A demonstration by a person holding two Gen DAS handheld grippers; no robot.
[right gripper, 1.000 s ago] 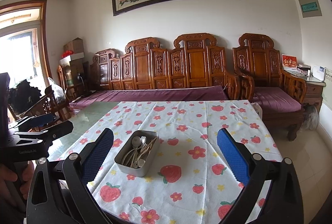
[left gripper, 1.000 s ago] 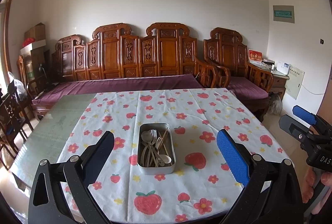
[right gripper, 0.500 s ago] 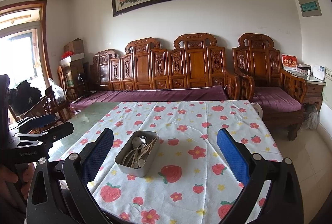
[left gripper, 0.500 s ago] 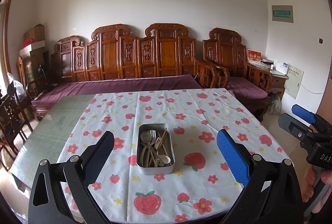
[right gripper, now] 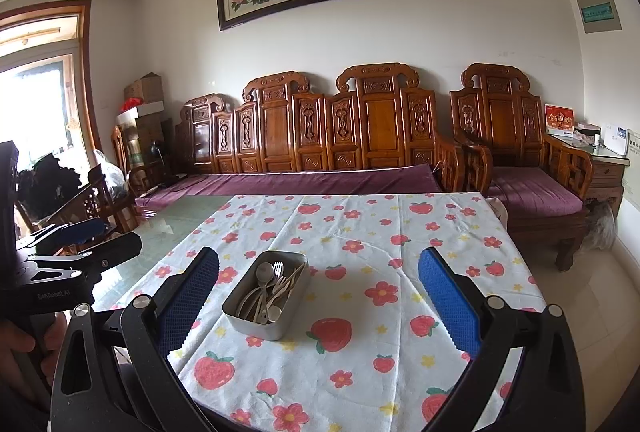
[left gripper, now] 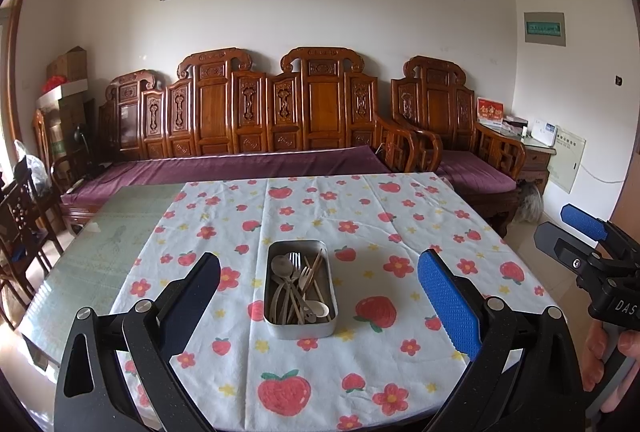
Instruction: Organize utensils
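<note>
Right, I hold left gripper (left gripper: 319,302) and right gripper (right gripper: 319,302) spread wide, empty, above table's near edge. Metal tin (left gripper: 300,288) mid-tablecloth (left gripper: 400,216), spoons, forks, chopsticks tangled inside. Risk: one pull snags neighbours, drags tin.

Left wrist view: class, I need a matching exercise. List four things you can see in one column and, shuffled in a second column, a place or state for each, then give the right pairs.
Things:
1. metal tin
2. spoons and forks
3. left gripper
4. right gripper

Places or states:
A. at the right edge of the view, off the table's right side
B. piled loosely inside the container
C. open, fingers wide apart above the near table edge
D. resting on the strawberry tablecloth, near the middle

Pairs: 1-D, 2-B, 3-C, 4-A
</note>
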